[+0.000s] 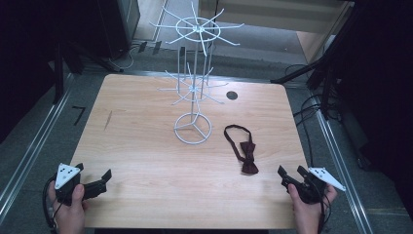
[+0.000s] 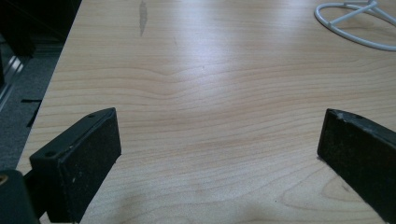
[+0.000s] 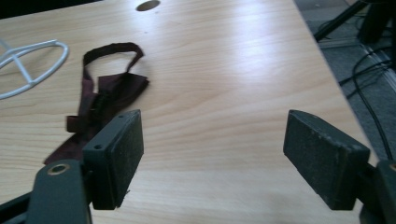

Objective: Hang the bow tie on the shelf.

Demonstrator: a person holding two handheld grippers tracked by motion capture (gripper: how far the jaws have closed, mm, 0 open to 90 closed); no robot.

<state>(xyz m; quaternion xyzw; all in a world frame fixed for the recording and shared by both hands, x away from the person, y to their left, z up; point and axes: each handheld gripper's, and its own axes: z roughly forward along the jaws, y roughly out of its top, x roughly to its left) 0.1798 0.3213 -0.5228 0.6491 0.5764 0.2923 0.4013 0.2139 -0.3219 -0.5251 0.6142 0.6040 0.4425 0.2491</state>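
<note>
A dark red bow tie [image 1: 246,155] with its neck strap looped lies flat on the wooden table [image 1: 146,161], right of the centre. In the right gripper view the bow tie [image 3: 105,100] lies ahead and left of the jaws. A white wire display stand [image 1: 194,83] with two tiers of radiating arms rises from a ring base [image 1: 193,128] at the table's middle. My left gripper [image 1: 92,175] rests open at the front left corner with bare wood between its jaws. My right gripper [image 1: 291,174] stands open at the front right corner, a short way right of the bow tie.
A small round dark hole [image 1: 232,95] sits in the tabletop at the back right. Black stands and cables [image 1: 311,105] crowd the floor to the right. A dark scuff [image 1: 108,120] marks the wood at the left. The stand's base ring [image 2: 357,21] lies far ahead of the left gripper.
</note>
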